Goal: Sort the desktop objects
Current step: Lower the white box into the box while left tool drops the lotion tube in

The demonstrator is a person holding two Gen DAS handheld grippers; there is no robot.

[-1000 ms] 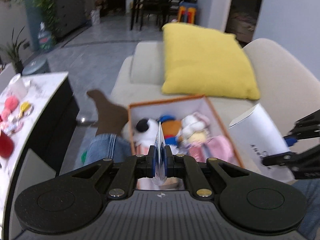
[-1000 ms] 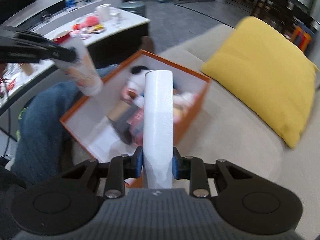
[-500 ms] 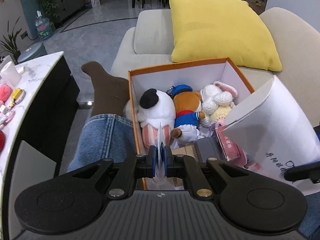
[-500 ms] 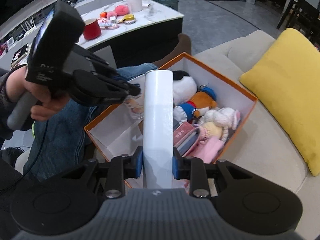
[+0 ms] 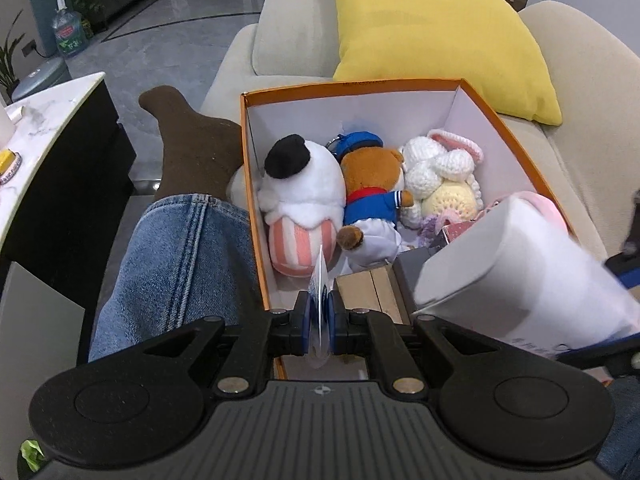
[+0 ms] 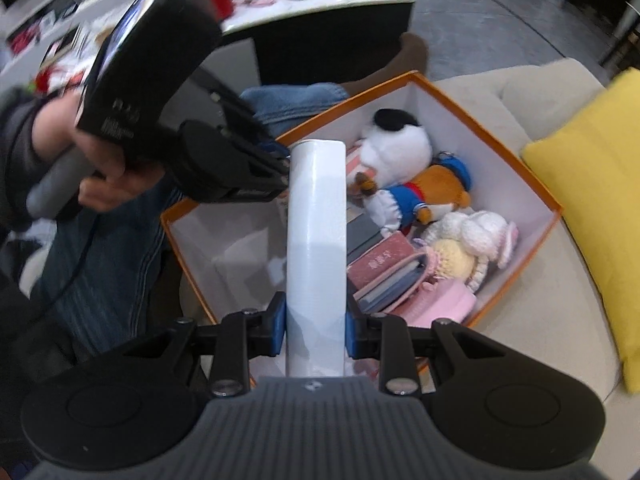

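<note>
An orange box (image 5: pixel 360 86) with a white inside lies on the sofa, and several plush toys fill it: a white one with a black cap (image 5: pixel 304 184), a brown bear in blue (image 5: pixel 372 188) and a crochet bunny (image 5: pixel 436 168). My left gripper (image 5: pixel 320 308) is shut on a thin white-and-blue card (image 5: pixel 319 280) just above the box's near left corner. My right gripper (image 6: pixel 316 320) is shut on a tall white carton (image 6: pixel 316 220), which hangs tilted over the box's near part (image 6: pixel 224 236). Beneath the carton lie a pink booklet (image 6: pixel 380 260) and grey items.
A yellow cushion (image 5: pixel 432 28) leans on the beige sofa (image 5: pixel 288 32) behind the box. A person's leg in jeans (image 5: pixel 176 264) with a brown sock (image 5: pixel 188 140) lies left of the box. A marble-topped table (image 6: pixel 320 0) holding small items and a red cup (image 6: pixel 222 0) stands beyond.
Both grippers have come down toward the orange box, which now looks larger. The white carton has swung in over the box's near side. The grips are unchanged.
</note>
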